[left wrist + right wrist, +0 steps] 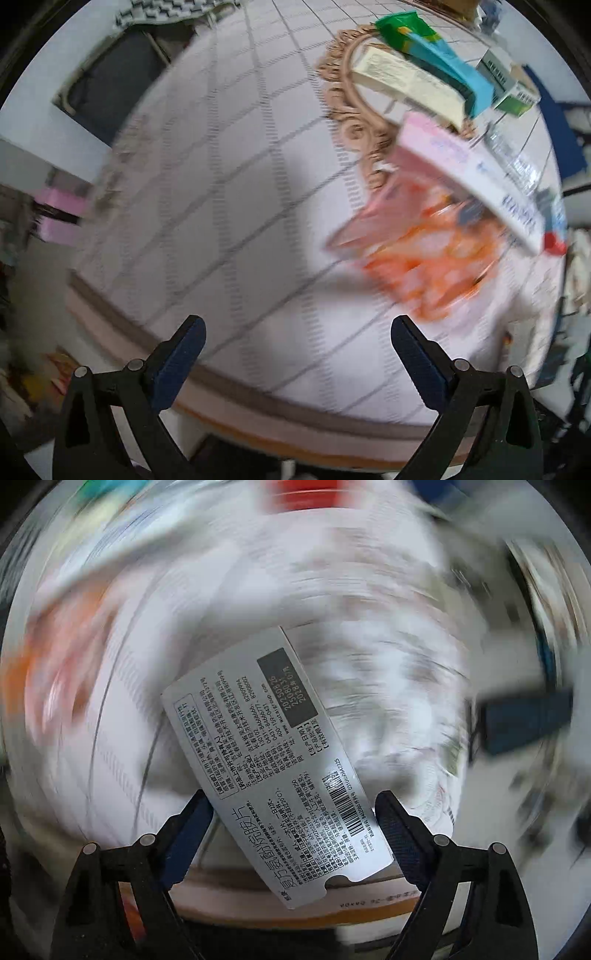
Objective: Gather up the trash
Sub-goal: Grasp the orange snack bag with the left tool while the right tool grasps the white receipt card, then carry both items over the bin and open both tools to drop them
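The right gripper (293, 808) is seen with its jaws closed against the two long edges of a white medicine box (269, 760), printed with Chinese text, a barcode and a dark date panel. The box is held tilted, and its lower end is cut off from view behind the lower flap edge. Everything behind the box in the right wrist view is smeared by motion blur; only orange, red and dark blue patches can be made out, and none can be identified.

The left gripper (297, 332) is seen with its jaws spread wide and nothing between them. It is held above the near edge of a table covered by a white grid-patterned tablecloth (229, 177). The edge band of the table is blurred.

Farther right on the cloth, an orange and pink packet (424, 251) is shown, too blurred to be read. A pink and white carton (469, 177) is seen overlapping its far side. Beyond these, a cream box (410, 83) and a green and blue packet (432, 48) are seen lying over a gold ornate frame (351, 110). A green and white box (506, 85) is located behind them.

At far left, a dark chair (110, 81) and a pink block (61, 214) are seen beyond the table; the floor there cannot be resolved.
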`<state>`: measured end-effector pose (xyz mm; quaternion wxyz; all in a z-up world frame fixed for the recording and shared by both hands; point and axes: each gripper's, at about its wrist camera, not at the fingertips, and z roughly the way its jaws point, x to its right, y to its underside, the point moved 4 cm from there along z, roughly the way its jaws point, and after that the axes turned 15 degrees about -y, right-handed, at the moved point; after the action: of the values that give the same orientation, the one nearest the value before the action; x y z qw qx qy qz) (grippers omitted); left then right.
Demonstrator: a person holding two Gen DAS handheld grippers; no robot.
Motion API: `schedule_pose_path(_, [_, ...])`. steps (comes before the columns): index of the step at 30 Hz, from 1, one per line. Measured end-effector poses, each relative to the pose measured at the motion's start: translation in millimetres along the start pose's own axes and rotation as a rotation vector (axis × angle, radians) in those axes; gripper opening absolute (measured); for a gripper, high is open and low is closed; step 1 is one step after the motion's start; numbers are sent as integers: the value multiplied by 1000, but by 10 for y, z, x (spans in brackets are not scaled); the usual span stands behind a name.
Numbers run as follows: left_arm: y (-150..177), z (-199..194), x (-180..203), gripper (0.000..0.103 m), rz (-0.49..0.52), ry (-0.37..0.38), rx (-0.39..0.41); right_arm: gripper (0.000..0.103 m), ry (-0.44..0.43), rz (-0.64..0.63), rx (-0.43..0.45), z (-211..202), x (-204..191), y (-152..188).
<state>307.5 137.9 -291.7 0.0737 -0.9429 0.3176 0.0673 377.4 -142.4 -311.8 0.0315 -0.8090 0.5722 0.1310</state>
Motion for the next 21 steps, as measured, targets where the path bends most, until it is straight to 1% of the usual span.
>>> schedule_pose_path(1, [-51,40,92,102,-8,33,-23,95,-42,63,10,-10,80,-70])
schedule_pose_path(2, [-98,90,176,102,-20,62,-43,100,-78,88,14,-16,98,-110])
schedule_pose_path(3, [-134,138,239,102,-32,78,-56,101,-104,82,25,-33,74,-179])
schedule_pose_path(5, [-204,256,370,101,-51,99,-86,101,-93,32,48,-75,23,-267])
schedule_pose_path(6, [-233,314,433,94,-62,109,-99,101,-76,3,42,-75,-19,-328])
schedule_pose_path(7, [-258,349,467,81,-70,114,-104,101,-57,-13,33,-55,-41,-352])
schedule_pose_path(8, [-273,367,497,73,-74,126,-101,101,-40,-28,30,-48,-92,-358])
schedule_pose_path(9, [-269,365,531,66,-71,118,-92,100,-21,-43,31,-41,-121,-352])
schedule_pose_path(10, [-263,341,559,55,-62,89,-72,99,0,-62,36,-12,-165,-288])
schedule_pose_path(11, [-256,309,588,48,-40,75,-45,92,29,-75,46,-16,-185,-269])
schedule_pose_path(12, [-241,288,616,40,-14,58,-27,88,62,-80,60,-5,-240,-151])
schedule_pose_path(13, [-211,268,645,33,9,48,-16,82,68,-85,75,-23,-271,-147])
schedule_pose_path(15, [-152,221,695,21,56,19,14,80,68,-88,92,-38,-291,-75])
schedule_pose_path(17, [-89,178,704,16,89,8,31,79,68,-94,99,-58,-301,-46])
schedule_pose_path(18, [-61,145,687,13,106,-2,44,79,59,-92,98,-64,-314,61])
schedule_pose_path(20, [22,16,678,12,141,-24,88,79,38,-85,100,-56,-394,129])
schedule_pose_path(21, [81,-58,651,11,160,-36,112,79,22,-84,112,-91,-428,270])
